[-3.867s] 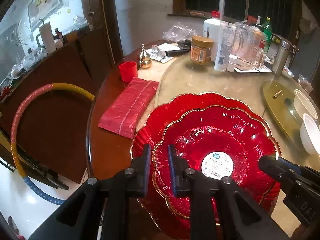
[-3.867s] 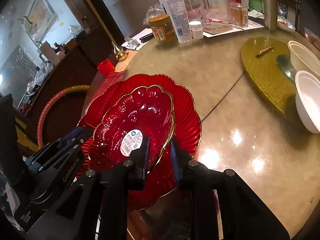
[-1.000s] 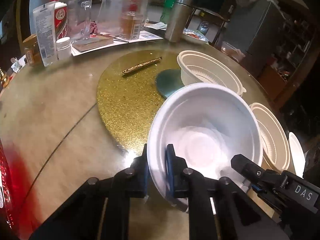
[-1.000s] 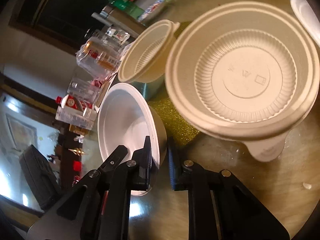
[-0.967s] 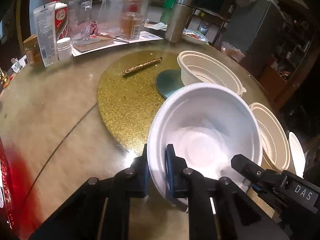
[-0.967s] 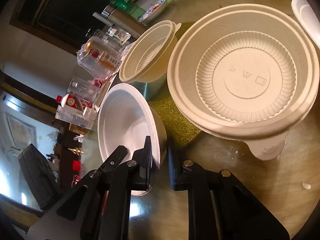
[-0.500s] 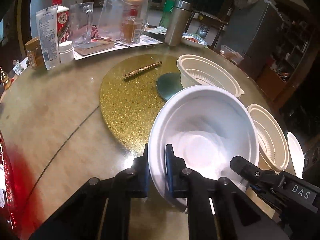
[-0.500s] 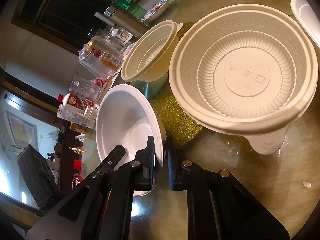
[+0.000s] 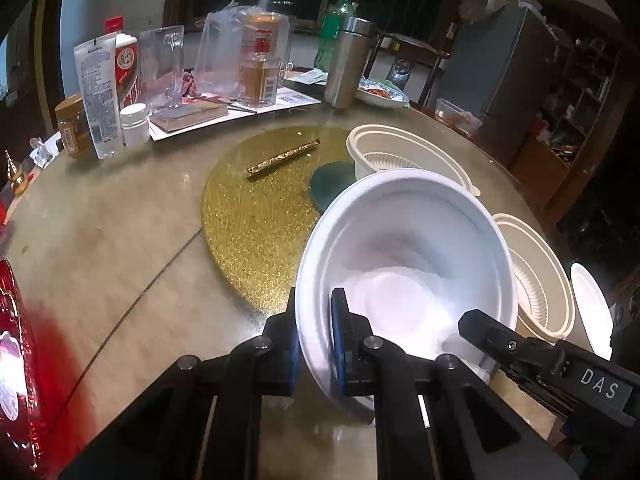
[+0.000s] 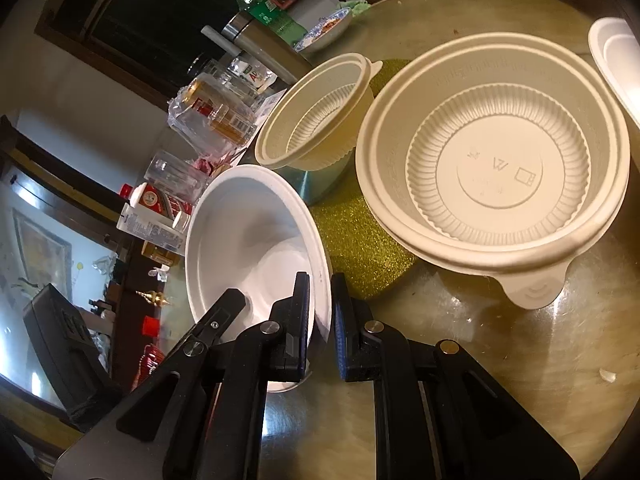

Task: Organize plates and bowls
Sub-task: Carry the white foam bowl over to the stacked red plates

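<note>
White bowl (image 9: 404,276) pinched by its rim, tilted above the table (image 9: 100,232): left gripper (image 9: 314,344) at 7 o'clock, right gripper (image 10: 320,312) at 5, fingers narrowed on plastic. Likely bound for cream bowl (image 10: 496,160) at 2 o'clock, for nesting.

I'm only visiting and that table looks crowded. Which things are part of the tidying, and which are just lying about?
Part of the job:
white bowl, gripped at its rim by both tongs, left and right
two cream bowls
red plate

Just lying about:
steel flask
green bottle
brown jar
gold mat
</note>
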Tool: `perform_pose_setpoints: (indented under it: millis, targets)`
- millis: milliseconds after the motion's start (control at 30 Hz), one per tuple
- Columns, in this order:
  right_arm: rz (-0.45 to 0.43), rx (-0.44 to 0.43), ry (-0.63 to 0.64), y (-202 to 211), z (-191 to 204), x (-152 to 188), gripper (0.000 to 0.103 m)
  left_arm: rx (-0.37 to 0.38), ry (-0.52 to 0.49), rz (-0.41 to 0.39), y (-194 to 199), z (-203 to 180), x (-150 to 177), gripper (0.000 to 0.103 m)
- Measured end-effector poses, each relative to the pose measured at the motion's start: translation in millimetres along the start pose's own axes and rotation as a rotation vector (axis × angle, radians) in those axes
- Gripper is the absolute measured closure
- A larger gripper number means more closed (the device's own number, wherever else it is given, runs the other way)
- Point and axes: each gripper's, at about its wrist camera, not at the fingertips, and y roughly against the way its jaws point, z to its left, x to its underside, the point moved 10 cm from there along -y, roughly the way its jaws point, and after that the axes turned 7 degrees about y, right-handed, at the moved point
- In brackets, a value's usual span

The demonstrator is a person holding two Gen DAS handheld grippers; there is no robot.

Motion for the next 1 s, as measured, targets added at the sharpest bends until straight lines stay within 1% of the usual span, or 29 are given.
perform_pose_setpoints:
  millis: [333,533,733,933,1000]
  targets:
    - [-0.008,0.006,0.016,1.4,2.0,-0.5,0.091,-0.005,-0.008,-0.013,1.7,-1.3,-1.5,0.091]
    - [-0.016,0.012,0.033,1.5,3.9,-2.5,0.091,-0.019,-0.024,-0.035,3.6,-2.2,-4.0,0.091]
    - [-0.043,0.031,0.066,6.4,6.4,-5.7,0.092,-0.042,-0.048,-0.069,9.3,-6.0,-9.3,0.091]
    - [-0.07,0.045,0.093,13.7,8.8,-8.0,0.092,-0.075,-0.091,-0.096,23.6,-13.0,-12.5,0.091]
    - [-0.077,0.038,0.101,16.5,10.9,-7.3,0.092,-0.084,-0.101,-0.107,31.7,-13.5,-14.6,0.091]
